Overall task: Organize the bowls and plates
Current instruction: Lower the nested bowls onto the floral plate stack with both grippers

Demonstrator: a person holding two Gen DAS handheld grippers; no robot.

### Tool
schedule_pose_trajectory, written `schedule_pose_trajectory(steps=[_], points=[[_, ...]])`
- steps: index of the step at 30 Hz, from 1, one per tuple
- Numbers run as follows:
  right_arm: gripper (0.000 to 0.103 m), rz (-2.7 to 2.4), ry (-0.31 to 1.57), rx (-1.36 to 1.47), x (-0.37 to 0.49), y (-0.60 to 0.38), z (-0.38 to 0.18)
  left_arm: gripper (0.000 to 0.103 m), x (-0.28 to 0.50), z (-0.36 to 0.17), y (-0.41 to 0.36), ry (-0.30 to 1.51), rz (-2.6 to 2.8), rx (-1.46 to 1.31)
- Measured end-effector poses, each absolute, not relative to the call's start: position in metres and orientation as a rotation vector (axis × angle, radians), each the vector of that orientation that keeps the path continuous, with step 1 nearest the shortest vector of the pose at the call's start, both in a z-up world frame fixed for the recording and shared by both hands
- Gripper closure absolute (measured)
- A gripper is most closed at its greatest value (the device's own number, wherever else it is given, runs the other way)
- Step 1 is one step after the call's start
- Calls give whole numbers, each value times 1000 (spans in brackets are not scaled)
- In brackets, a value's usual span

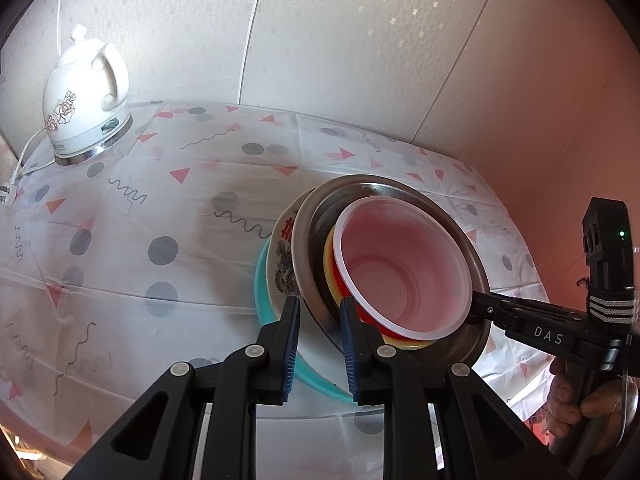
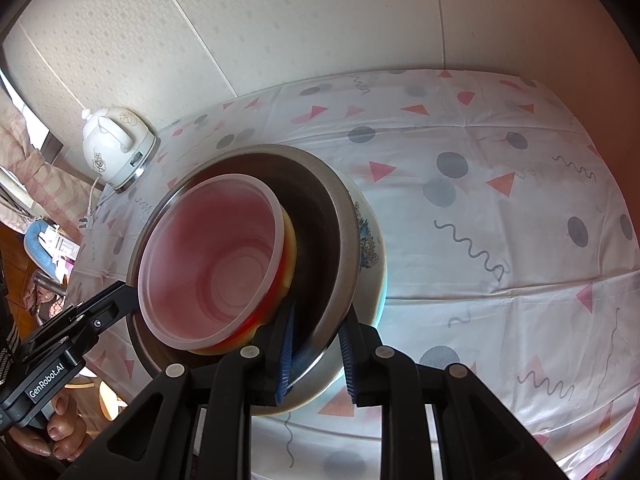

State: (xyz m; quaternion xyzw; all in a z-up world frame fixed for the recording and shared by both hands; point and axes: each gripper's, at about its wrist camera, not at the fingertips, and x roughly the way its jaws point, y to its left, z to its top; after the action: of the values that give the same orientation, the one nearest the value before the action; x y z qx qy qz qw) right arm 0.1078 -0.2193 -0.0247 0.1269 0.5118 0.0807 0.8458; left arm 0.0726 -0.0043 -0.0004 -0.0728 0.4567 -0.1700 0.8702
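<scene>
A stack of dishes stands on the table. A teal plate [image 1: 276, 364] lies at the bottom, and on it sits a white patterned bowl [image 1: 285, 264]. In that rests a steel bowl [image 1: 316, 216], which holds yellow and red bowls. A pale pink plastic bowl [image 1: 400, 264] is on top. My left gripper [image 1: 320, 316] is shut on the steel bowl's near rim, one finger inside and one outside. My right gripper [image 2: 318, 340] grips the steel bowl [image 2: 336, 216] at the opposite rim. In the left wrist view its fingertips [image 1: 480, 304] reach the bowl from the right.
A white electric kettle [image 1: 86, 92] stands on its base at the table's far left corner, its cord and plug [image 1: 8, 194] trailing left. A patterned tablecloth [image 2: 500, 208] covers the table. Walls close the back and right sides. A hand [image 1: 580, 400] holds the right gripper.
</scene>
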Motion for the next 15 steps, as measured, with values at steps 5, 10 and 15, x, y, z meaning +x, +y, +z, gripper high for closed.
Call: schedule_pose_trajectory(steps=[5,10,15], points=[[80,178,1071,282,102,-221,-22,82,67,3,3,941,-363,-174],[79,191,1044,292,94,-226,-17,82,62,2,11,933,-346,-172],[78,223,1008,317,82,-232,-11,82,58,-3,17,948,-336,-181]])
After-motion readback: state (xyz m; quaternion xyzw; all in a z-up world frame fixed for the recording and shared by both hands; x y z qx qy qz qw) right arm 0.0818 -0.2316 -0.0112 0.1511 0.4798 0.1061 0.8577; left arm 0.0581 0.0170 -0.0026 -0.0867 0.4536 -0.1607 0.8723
